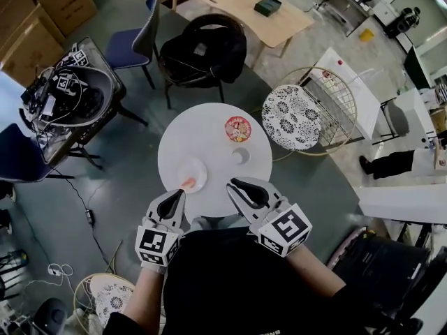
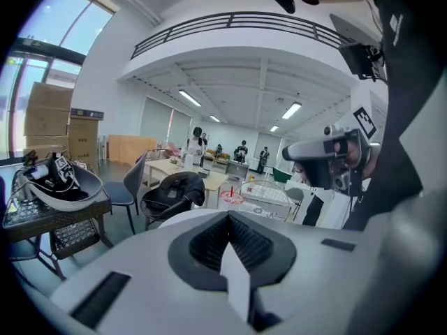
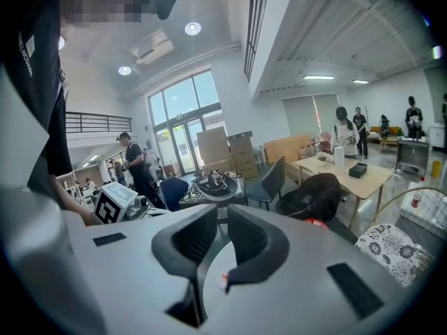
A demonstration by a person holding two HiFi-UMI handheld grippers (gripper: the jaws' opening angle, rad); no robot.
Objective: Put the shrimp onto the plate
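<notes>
Shrimp [image 1: 188, 182] lies on the plate's [image 1: 197, 166] near edge, just ahead of the left gripper [image 1: 177, 194] (jaws pressed together, empty). The right gripper [image 1: 233, 185] hovers alongside, jaws slightly parted, holding nothing.

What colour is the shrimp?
Orange; the shrimp shows best in the head view.
</notes>
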